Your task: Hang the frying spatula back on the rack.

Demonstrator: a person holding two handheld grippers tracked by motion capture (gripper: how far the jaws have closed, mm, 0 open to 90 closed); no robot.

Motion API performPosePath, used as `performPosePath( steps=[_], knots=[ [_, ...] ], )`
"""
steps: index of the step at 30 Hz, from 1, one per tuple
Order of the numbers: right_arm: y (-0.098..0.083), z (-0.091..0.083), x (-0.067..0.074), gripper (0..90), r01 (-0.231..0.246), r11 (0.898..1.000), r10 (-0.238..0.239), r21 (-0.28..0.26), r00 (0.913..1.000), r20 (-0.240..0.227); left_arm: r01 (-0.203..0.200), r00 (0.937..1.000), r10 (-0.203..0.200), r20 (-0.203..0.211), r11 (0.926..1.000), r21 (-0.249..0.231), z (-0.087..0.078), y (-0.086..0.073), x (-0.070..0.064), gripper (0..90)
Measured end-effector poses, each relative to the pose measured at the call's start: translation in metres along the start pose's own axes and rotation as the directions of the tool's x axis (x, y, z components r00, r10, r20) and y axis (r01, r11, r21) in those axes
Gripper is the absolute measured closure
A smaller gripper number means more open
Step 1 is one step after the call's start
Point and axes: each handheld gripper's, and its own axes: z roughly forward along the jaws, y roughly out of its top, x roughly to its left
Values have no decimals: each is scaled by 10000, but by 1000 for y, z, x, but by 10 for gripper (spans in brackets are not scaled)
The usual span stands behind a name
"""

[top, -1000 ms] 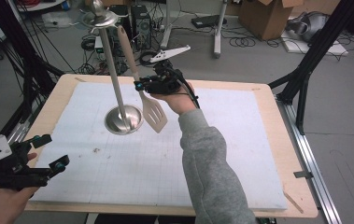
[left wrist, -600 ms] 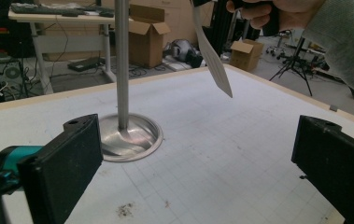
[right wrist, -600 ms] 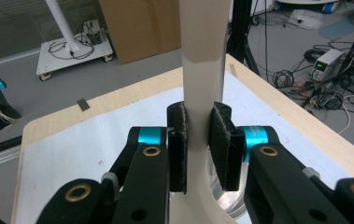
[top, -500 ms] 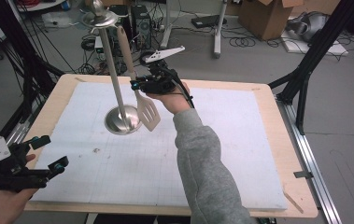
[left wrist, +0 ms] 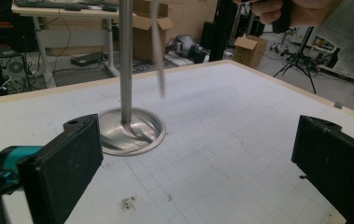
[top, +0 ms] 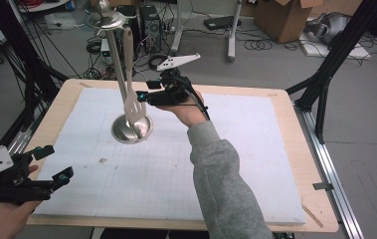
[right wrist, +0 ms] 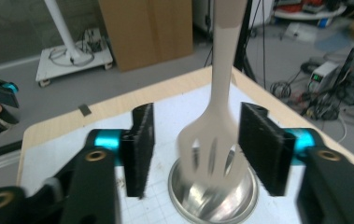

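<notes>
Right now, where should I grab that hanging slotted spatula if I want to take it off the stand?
Grip the spatula by its thin flat neck just above the slotted head, coming in level from the right hand-held gripper's side. It hangs upright beside the stand's pole, so that side is free.

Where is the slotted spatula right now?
In the high view the slotted spatula hangs from the metal stand at the table's far left, its head over the stand's base, just left of the right claw.

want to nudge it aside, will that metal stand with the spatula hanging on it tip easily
Possibly. The stand has a tall thin pole on a small round base, so a push high up could tip it. The hanging spatula looks stiff and light, and would likely swing. A push at the base seems safer.
</notes>
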Motion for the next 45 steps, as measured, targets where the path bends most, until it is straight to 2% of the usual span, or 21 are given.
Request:
performPosePath(
  steps=[3,9,11,13,21,24,29,39,45],
  knots=[
    [-2,-8,4,346,52,9997,-51,-224,10000,57,42,10000,-42,-25,10000,-18,0,1,0,25],
    [-10,-22,13,235,355,9988,-365,-323,9989,-311,20,9999,-21,-104,10000,-98,-2,3,3,25],
    [-13,-26,16,223,373,9981,-402,-500,9975,-585,72,9999,-75,-128,9998,-202,-3,4,4,25],
    [-18,-30,17,221,519,9970,-554,-581,9967,-595,72,9999,-75,-137,9996,-255,-4,6,5,25],
    [-39,-49,19,150,262,9975,-327,-654,9943,-1010,34,10000,-37,-63,9990,-451,-4,10,6,25],
    [-47,-61,20,140,445,9962,-525,-742,9926,-1091,50,10000,-50,3,9991,-414,0,10,7,24],
    [-58,-82,20,119,541,9938,-639,-967,9928,-1015,78,9999,-74,119,9993,-373,7,11,8,25],
    [-84,-117,14,116,139,9930,-231,-1169,9967,-772,15,9990,-7,448,9998,-176,23,11,8,24],
    [-103,-134,12,115,25,9934,-70,-1144,9992,-390,-3,9984,9,570,9999,-102,31,12,8,24]
  ],
)
